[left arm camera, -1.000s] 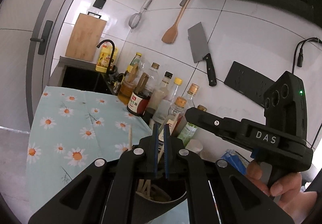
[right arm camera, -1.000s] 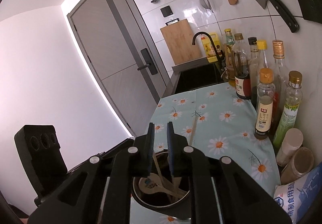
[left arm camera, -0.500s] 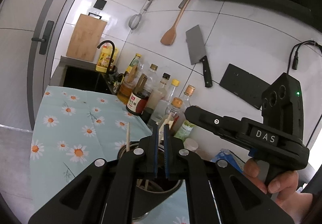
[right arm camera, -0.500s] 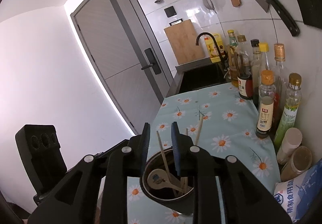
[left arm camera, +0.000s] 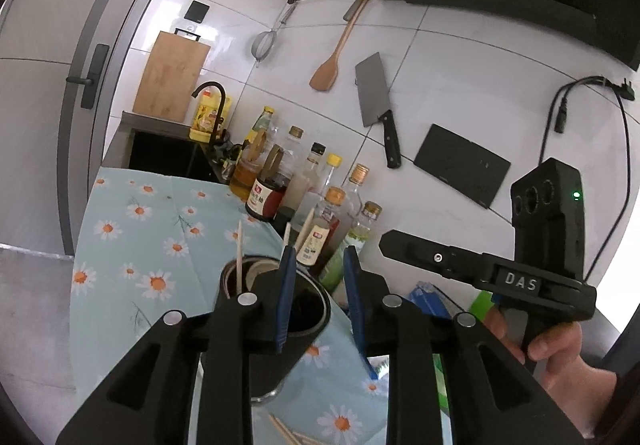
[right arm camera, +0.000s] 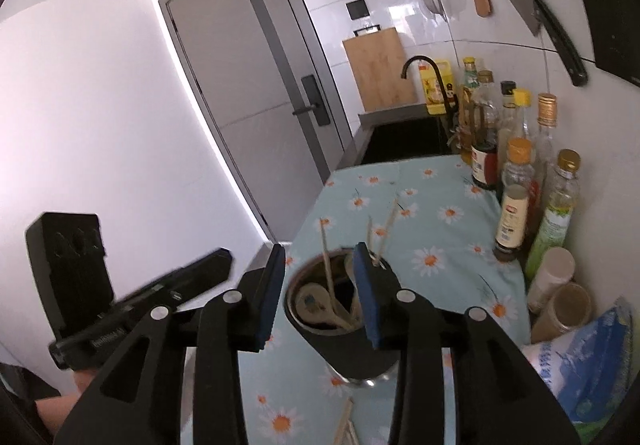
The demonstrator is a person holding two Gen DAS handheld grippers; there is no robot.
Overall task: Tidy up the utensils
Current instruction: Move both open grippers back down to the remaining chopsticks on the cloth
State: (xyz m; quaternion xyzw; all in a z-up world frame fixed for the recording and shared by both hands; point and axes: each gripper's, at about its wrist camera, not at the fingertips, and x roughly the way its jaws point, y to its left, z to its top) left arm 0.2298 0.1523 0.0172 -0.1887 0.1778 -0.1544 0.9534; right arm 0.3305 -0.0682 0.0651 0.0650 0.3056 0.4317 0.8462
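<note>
Nearest in both wrist views, at the bottom edge, a few loose chopsticks [left arm camera: 294,435] lie on the daisy-print cloth of the desk [left arm camera: 132,245], not yet put away. Just above them, the left gripper [left arm camera: 318,287] has its blue pads parted a little, having just been opening, with nothing between them; in the other view the right gripper [right arm camera: 320,291] stands somewhat wider, its jaws also just opened and likewise empty. Beyond both, at lower centre, sits the dark metal utensil holder [right arm camera: 348,345], upright on the cloth, with a pale spoon [right arm camera: 316,303] lying inside and several chopsticks standing [right arm camera: 326,257] up out of it at a lean. To my eye the step in hand is a release into the holder followed by a reach for the loose sticks. To do it well I would lift both grippers clear of the leaning sticks first, since a pad catching one could tip the holder or flick sticks out. Then come down low over the loose chopsticks with the pads astride them across their length, pinching near the middle so they do not swing. Further back on the right, the sauce bottles [right arm camera: 516,205] crowd the wall, so any swing should stay towards the open side of the cloth. The sink [right arm camera: 400,141] lies at the far end.
</note>
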